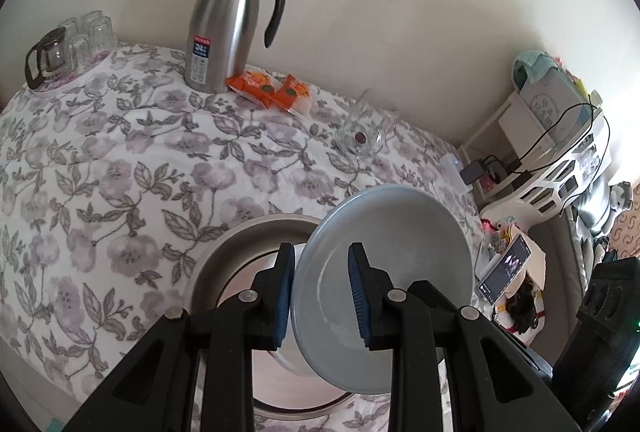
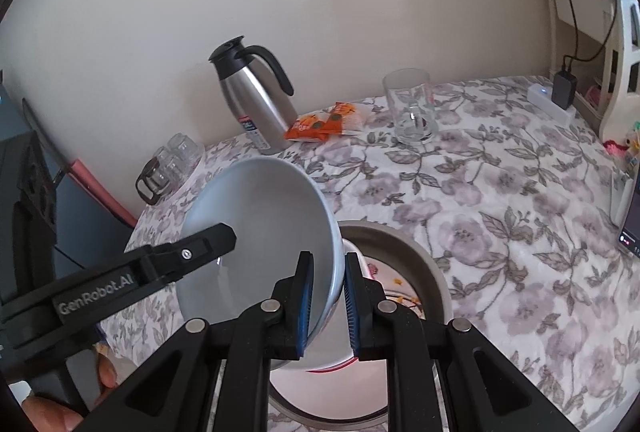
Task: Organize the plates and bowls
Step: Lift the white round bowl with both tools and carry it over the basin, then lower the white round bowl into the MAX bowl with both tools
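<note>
A light blue bowl (image 1: 392, 252) is held tilted in the air over a metal basin (image 1: 224, 244) on the floral table. My left gripper (image 1: 322, 298) is shut on one side of its rim. My right gripper (image 2: 326, 306) is shut on the opposite side of the blue bowl (image 2: 264, 216). A white bowl with a red rim line (image 2: 320, 364) sits in the basin (image 2: 416, 256) under the blue bowl; it also shows in the left wrist view (image 1: 286, 356). The left gripper's arm (image 2: 120, 280) shows at the left of the right wrist view.
A steel thermos jug (image 1: 224, 28) and orange snack packets (image 1: 268, 88) stand at the back by the wall. A glass mug (image 2: 412, 108) is behind the basin. A tray of glasses with a glass pot (image 1: 68, 44) sits at the far left corner. A phone (image 1: 506, 268) and shelf clutter lie to the right.
</note>
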`<act>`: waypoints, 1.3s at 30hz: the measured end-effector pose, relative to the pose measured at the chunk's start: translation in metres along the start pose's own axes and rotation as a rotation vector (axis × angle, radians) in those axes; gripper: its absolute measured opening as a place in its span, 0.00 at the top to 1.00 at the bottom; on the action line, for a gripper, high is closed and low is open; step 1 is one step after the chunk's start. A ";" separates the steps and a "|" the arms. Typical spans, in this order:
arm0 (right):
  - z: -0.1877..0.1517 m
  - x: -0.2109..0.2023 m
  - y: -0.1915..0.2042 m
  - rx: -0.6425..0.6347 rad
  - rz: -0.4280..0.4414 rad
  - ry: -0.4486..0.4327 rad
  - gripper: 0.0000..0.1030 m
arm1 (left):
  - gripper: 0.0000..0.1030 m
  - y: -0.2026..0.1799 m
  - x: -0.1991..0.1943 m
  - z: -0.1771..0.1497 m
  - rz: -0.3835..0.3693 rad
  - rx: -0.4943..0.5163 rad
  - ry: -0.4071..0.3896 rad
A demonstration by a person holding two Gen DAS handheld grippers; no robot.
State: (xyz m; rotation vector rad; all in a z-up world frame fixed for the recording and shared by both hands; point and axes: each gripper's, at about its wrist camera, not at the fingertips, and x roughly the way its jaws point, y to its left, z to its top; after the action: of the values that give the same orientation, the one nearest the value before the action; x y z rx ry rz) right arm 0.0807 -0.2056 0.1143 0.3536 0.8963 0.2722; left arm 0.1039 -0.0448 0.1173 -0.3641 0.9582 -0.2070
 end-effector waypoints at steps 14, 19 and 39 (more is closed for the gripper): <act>-0.017 0.010 0.007 -0.029 -0.043 0.052 0.84 | 0.73 0.022 0.003 -0.022 -0.028 -0.047 0.038; -0.019 0.016 0.003 -0.020 -0.058 0.071 0.84 | 0.73 0.025 0.012 -0.026 -0.032 -0.059 0.068; -0.020 0.034 -0.011 0.030 -0.090 0.113 0.81 | 0.73 0.027 0.034 -0.026 -0.050 -0.102 0.109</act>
State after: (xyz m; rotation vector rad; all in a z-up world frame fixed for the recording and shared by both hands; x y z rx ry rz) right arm 0.0865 -0.1987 0.0743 0.3274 1.0253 0.1974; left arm 0.1020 -0.0361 0.0678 -0.4744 1.0699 -0.2254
